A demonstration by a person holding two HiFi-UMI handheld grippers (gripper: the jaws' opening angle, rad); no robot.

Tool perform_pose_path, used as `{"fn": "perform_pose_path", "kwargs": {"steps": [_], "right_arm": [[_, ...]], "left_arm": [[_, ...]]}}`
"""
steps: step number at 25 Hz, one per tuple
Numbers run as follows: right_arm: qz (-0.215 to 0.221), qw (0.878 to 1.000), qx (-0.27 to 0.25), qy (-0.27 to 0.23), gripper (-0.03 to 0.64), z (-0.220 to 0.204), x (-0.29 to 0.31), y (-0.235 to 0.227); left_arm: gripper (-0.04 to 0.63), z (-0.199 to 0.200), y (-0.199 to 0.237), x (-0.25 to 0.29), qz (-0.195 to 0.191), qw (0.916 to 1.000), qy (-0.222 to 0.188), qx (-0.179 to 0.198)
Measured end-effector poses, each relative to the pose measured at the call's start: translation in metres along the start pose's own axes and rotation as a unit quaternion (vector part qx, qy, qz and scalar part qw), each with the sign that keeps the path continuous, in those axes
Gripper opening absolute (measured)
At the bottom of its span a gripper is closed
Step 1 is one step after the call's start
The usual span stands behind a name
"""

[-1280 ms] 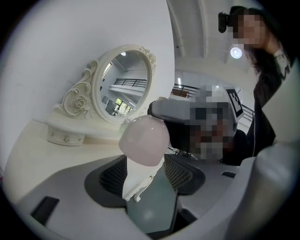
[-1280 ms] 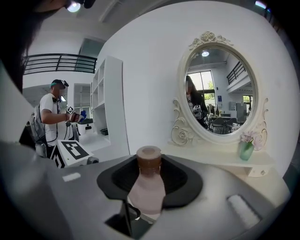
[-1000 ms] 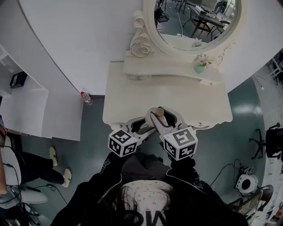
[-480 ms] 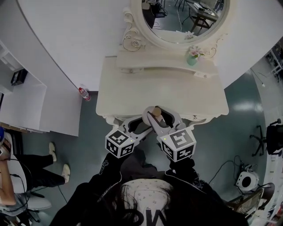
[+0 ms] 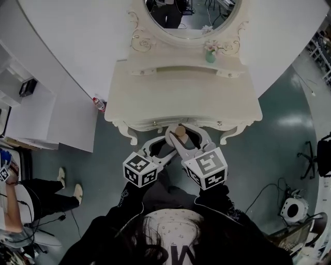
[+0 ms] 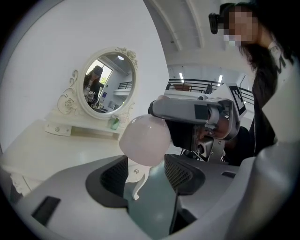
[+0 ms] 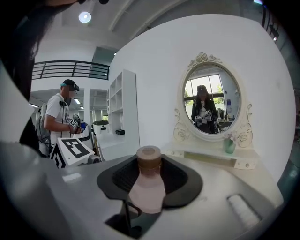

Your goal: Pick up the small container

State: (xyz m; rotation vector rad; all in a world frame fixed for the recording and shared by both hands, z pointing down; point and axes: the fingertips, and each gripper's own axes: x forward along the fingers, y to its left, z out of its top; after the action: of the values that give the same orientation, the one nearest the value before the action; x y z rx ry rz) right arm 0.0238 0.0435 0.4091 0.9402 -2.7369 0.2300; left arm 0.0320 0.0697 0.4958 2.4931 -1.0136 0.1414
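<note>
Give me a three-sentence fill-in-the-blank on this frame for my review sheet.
The small pink bottle sits clamped between the jaws of the ___ gripper. Its cap is coloured ___. On the white dressing table, below the oval mirror, stands a green ___ of flowers.
Missing: right; brown; vase.

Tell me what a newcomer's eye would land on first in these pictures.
The small brown-capped bottle, clamped upright in the right gripper just in front of the cream dressing table. Then the ornate oval mirror at the table's back, reflecting the person, and the left gripper close beside the bottle.
</note>
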Motion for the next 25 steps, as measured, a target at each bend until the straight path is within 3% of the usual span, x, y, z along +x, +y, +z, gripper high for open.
{"fn": "perform_pose_path", "kwargs": {"steps": [11,25], "right_arm": [[0.037,0.999,0.016,-0.005,0.147,-0.039,-0.072,0.026],[0.037,0.999,0.021,-0.016,0.147,-0.041,-0.099,0.049]], "left_arm": [[0.230,-0.049,-0.073,-0.011,0.039,0.9990,0.009,-0.019],[0.230,-0.058,-0.100,-0.030,0.045,0.9987,0.018,-0.015]]}}
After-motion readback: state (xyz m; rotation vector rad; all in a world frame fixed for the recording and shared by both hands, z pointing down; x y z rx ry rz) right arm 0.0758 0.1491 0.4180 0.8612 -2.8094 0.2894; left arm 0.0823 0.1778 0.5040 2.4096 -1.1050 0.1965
